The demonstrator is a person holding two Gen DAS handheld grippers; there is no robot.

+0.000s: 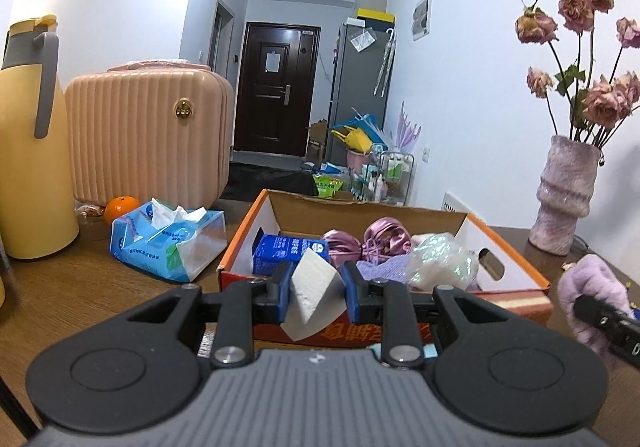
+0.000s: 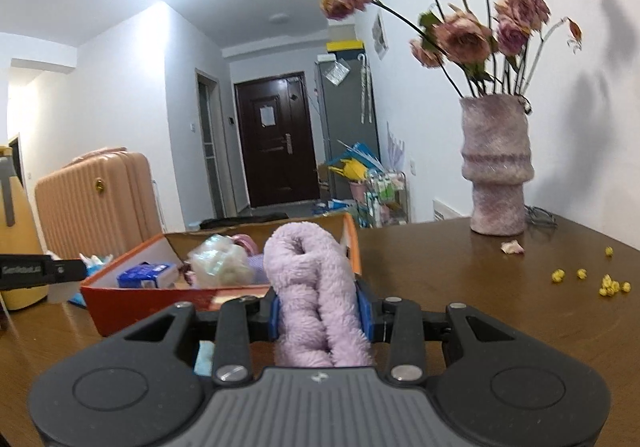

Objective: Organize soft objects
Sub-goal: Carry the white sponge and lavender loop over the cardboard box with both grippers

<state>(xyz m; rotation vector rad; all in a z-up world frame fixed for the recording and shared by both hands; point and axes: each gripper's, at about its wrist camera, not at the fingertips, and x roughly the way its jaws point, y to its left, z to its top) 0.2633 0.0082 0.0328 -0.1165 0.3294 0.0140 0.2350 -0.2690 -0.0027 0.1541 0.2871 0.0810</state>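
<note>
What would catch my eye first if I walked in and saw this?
Probably the two hand-held grippers right up front: the left gripper pinches a white sponge, the right gripper squeezes a fluffy lilac towel. Just beyond them an orange cardboard box sits on the wooden table, already holding soft things. At the right, a vase of dried pink roses stands by the wall.

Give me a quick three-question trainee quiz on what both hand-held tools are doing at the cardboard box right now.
1. True or false: the left gripper is shut on a white sponge.
2. What does the right gripper hold? A) tissue pack B) purple towel C) orange
3. Fill in: the blue packet lies inside the ______.

Key: 1 true; 2 B; 3 cardboard box.
</note>
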